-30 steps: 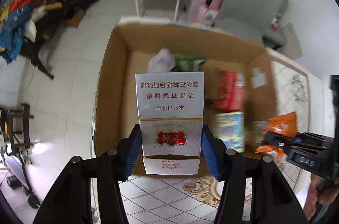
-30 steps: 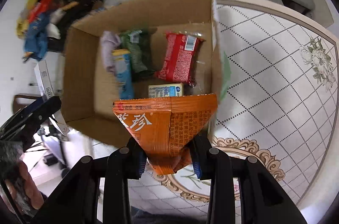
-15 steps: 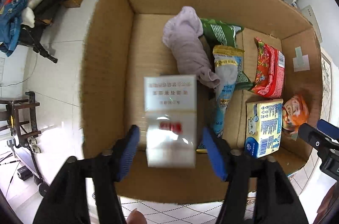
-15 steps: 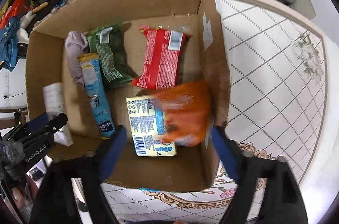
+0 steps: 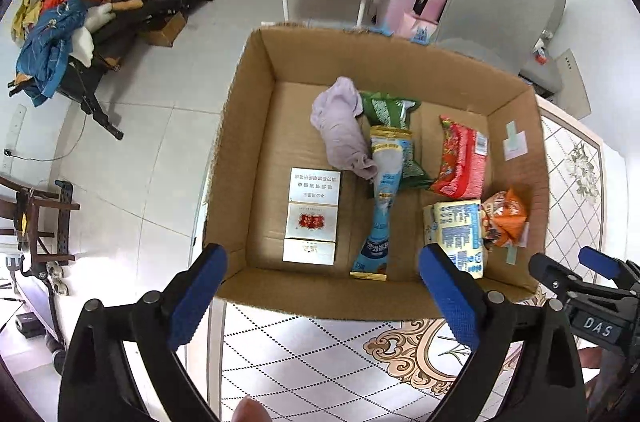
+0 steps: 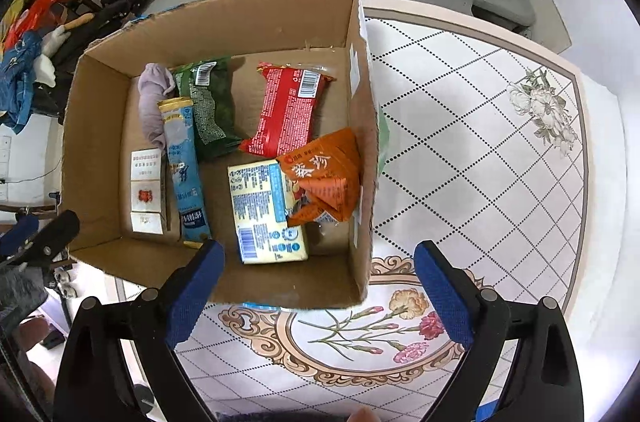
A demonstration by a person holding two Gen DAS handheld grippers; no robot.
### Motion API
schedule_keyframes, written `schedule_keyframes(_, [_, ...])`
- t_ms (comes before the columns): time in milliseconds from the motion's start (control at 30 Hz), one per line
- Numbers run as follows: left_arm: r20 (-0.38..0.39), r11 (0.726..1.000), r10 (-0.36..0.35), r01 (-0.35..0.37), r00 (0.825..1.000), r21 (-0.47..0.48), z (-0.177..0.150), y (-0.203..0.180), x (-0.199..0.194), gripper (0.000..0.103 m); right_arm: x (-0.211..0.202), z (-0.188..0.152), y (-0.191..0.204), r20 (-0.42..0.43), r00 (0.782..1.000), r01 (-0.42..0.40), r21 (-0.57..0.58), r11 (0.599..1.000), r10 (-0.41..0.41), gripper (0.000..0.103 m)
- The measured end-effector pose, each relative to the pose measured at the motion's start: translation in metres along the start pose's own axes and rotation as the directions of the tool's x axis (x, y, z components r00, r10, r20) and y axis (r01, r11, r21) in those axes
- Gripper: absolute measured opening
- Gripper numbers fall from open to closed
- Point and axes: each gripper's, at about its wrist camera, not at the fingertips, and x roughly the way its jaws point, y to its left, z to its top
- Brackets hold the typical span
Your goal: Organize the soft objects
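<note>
A: Left wrist view first. Left gripper [image 5: 322, 268] hovering above near edge of cardboard box [image 5: 256, 126], jaws spread wide, holding nothing. White carton [image 5: 314, 212] lying flat on box floor, left side. Beside it: purple cloth [image 5: 342, 130], long blue sachet [image 5: 382, 198], green packet [image 5: 394, 114], red packet [image 5: 462, 160], yellow-blue pack [image 5: 456, 236], orange packet [image 5: 506, 216] in near right corner.

B: Handling?

A: Probably all light. Carton stiff-ish, best pinched across long sides. Cloth limp, grab at bunched middle. Foil packets crinkly, likely slippery, best taken by sealed end.

B: Versus a second ago?

A: Then clamped on white carton above box; now released, carton down inside.

B: Right wrist view.

A: Right gripper [image 6: 318, 276] over near wall of box, jaws wide apart, empty. Orange packet [image 6: 326, 178] resting against right wall, overlapping yellow-blue pack [image 6: 268, 212]. Tabletop [image 6: 480, 162] to the right bare, patterned.

B: Change?

A: A second ago pinching orange packet at rim; now dropped in, settled. Left gripper [image 6: 36, 234] visible at far left edge, state unclear from here.
</note>
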Motion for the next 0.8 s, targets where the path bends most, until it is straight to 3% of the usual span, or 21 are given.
schedule_keyframes(200, [0.047, 1.0, 0.014, -0.014, 0.999, -0.002, -0.017, -0.005, -0.031, 0.099, -0.029, -0.023, -0.003, 0.047, 0.999, -0.018, -0.014, 1.0, 0.019, 0.098])
schedule_keyframes(333, [0.098, 1.0, 0.014, -0.014, 0.995, 0.005, -0.045, -0.012, -0.075, 0.099, -0.068, -0.052, -0.008, 0.101, 0.994, -0.034, -0.029, 0.999, 0.036, 0.098])
schedule_keyframes(567, [0.173, 0.998, 0.019, -0.03, 0.985, 0.06, -0.093, -0.029, -0.152, 0.099, -0.145, -0.113, -0.018, 0.196, 0.979, -0.052, -0.039, 0.998, 0.059, 0.098])
schedule_keyframes(800, [0.217, 0.997, 0.019, -0.034, 0.976, 0.07, -0.119, -0.031, -0.199, 0.099, -0.207, -0.157, -0.026, 0.292, 0.956, -0.03, -0.018, 0.999, 0.034, 0.098])
